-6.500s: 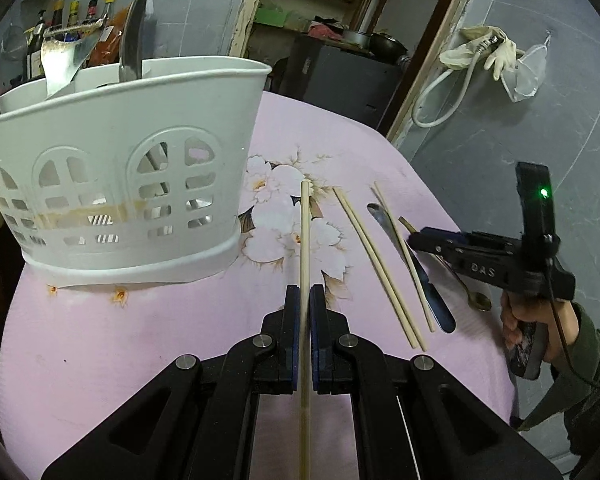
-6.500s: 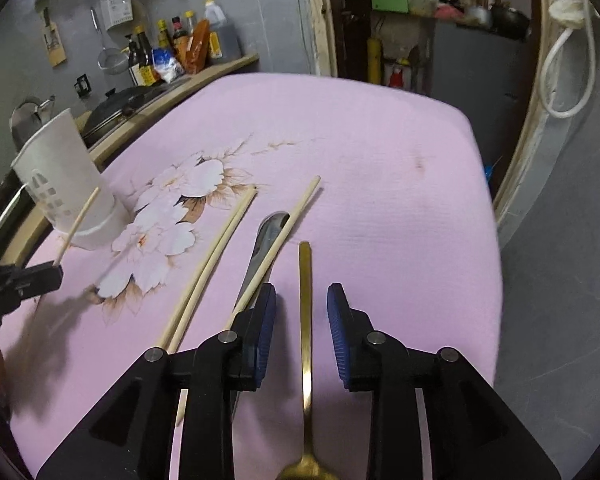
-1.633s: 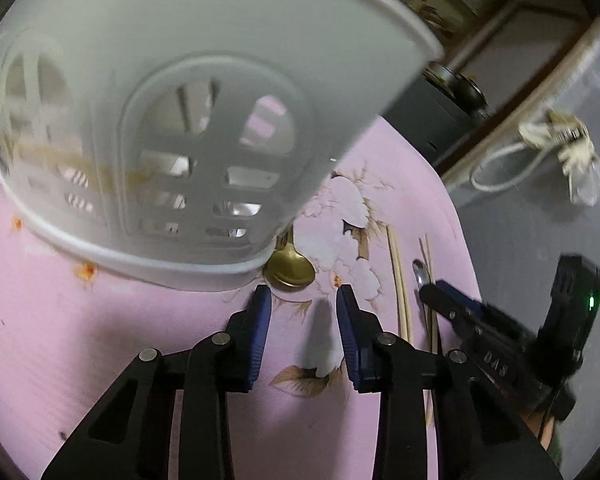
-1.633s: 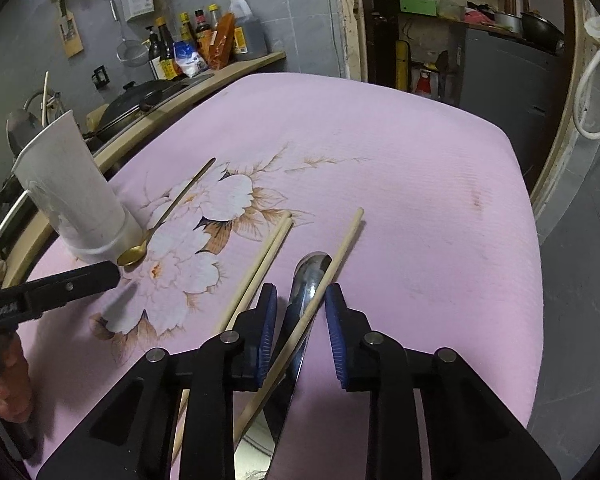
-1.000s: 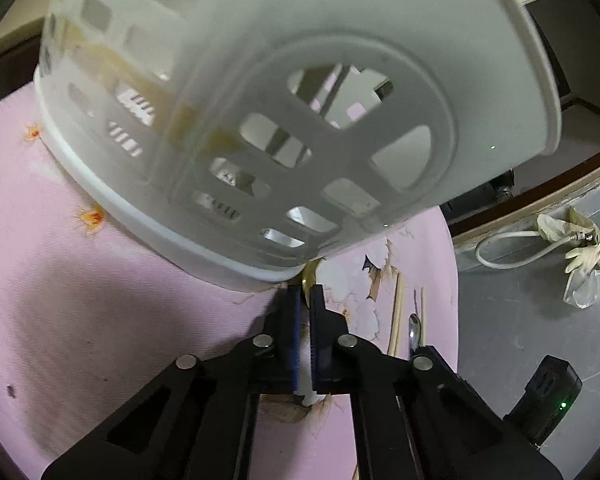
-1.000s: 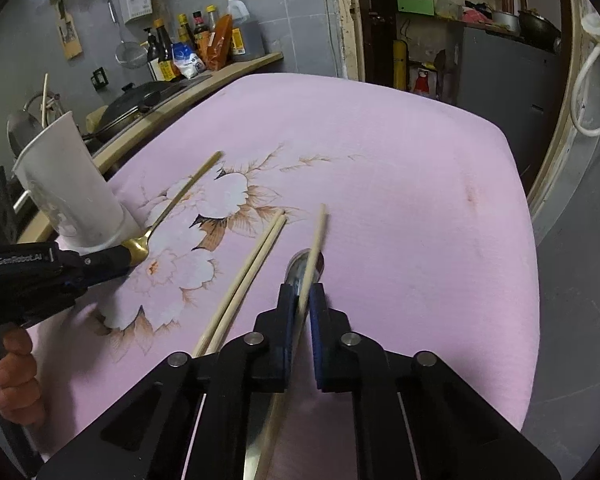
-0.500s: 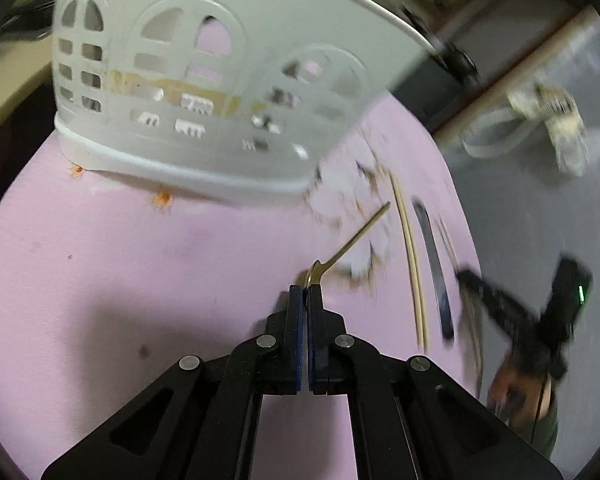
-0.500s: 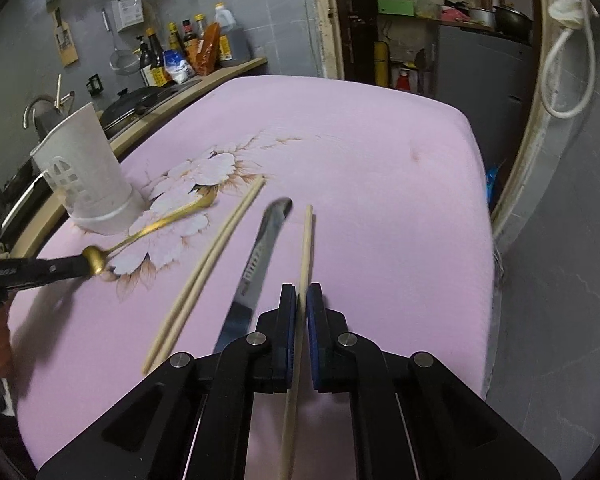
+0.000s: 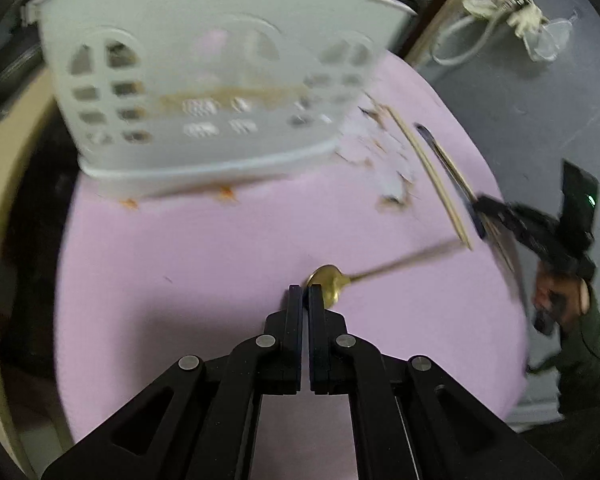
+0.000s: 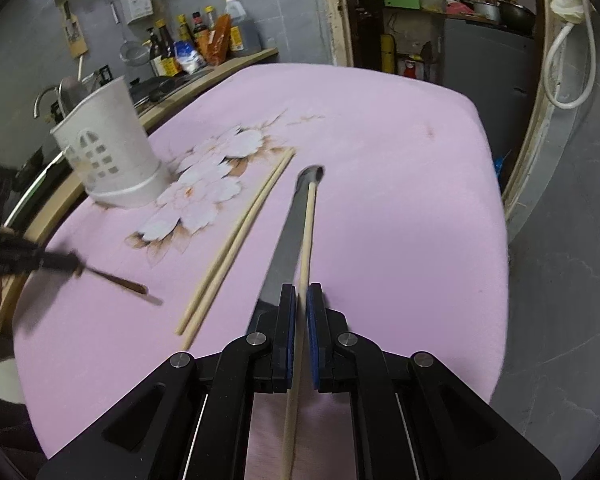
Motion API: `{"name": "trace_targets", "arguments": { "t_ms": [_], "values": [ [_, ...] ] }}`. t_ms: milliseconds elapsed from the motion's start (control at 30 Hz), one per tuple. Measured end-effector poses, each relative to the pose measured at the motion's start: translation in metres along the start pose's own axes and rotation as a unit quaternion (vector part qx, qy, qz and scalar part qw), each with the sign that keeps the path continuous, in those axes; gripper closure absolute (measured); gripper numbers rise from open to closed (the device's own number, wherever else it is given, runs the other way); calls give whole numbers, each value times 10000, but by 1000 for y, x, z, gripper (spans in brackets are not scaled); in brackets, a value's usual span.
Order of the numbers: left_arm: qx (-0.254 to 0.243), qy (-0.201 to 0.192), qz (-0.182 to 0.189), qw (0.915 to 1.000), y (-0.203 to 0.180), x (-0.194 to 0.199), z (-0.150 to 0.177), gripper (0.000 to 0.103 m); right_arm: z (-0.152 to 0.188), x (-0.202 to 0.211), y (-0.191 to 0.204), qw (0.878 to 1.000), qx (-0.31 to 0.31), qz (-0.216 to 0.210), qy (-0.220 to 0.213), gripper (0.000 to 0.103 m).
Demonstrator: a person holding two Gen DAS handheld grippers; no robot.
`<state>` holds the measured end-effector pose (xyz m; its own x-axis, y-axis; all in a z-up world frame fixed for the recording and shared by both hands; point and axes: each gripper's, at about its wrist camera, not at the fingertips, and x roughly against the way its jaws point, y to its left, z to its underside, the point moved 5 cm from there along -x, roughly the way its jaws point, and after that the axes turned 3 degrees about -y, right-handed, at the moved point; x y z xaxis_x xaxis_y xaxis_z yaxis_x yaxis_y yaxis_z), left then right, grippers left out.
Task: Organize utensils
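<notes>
My left gripper (image 9: 305, 292) is shut on the bowl of a gold spoon (image 9: 327, 279), whose handle sticks out to the right, blurred by motion. The white slotted utensil holder (image 9: 204, 92) stands ahead of it on the pink cloth; it also shows in the right wrist view (image 10: 112, 148) at the left. My right gripper (image 10: 302, 294) is shut on a wooden chopstick (image 10: 306, 232) held above a knife (image 10: 290, 236). Two more chopsticks (image 10: 240, 240) lie side by side left of the knife. The left gripper with the spoon (image 10: 116, 280) shows blurred at the left.
The table has a pink floral cloth (image 10: 380, 184). A counter with bottles (image 10: 196, 48) and a sink tap (image 10: 46, 100) lies behind the holder. A doorway with shelves (image 10: 440, 20) is at the far end. The table edges drop off on the right.
My left gripper has pulled back from the holder with the spoon, whose handle has swung to the right. My right gripper still holds the chopstick, now lying over the knife.
</notes>
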<state>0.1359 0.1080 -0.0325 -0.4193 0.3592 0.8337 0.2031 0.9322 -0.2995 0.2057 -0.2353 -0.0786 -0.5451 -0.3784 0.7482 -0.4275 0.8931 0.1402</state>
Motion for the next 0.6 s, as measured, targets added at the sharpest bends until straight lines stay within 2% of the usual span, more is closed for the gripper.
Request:
{"name": "trace_targets", "arguments": {
  "t_ms": [67, 133, 200, 233, 267, 333, 500, 600],
  "values": [
    [214, -103, -54, 9997, 3, 0, 1, 98, 4, 0, 4, 10000, 17, -43, 6, 99],
    [541, -171, 66, 9984, 9, 2, 4, 92, 5, 0, 5, 10000, 5, -92, 10, 99],
    [841, -397, 139, 9956, 10, 8, 7, 80, 5, 0, 5, 9999, 7, -106, 3, 99],
    [983, -540, 116, 9936, 10, 10, 8, 69, 6, 1, 6, 9999, 19, -116, -5, 99],
    [1149, -714, 68, 9908, 10, 15, 11, 64, 6, 1, 7, 9999, 40, -102, -9, 99],
    [1323, -872, -7, 9874, 7, 23, 20, 62, 5, 2, 9, 9998, 116, -77, -106, 99],
    [1483, -815, -417, 9847, -12, 21, 31, 62, -1, 5, 26, 9984, 460, -237, -225, 99],
    [1517, -759, -367, 9848, -23, 13, 24, 63, -2, -5, 34, 9977, 653, -184, -91, 99]
  ]
}}
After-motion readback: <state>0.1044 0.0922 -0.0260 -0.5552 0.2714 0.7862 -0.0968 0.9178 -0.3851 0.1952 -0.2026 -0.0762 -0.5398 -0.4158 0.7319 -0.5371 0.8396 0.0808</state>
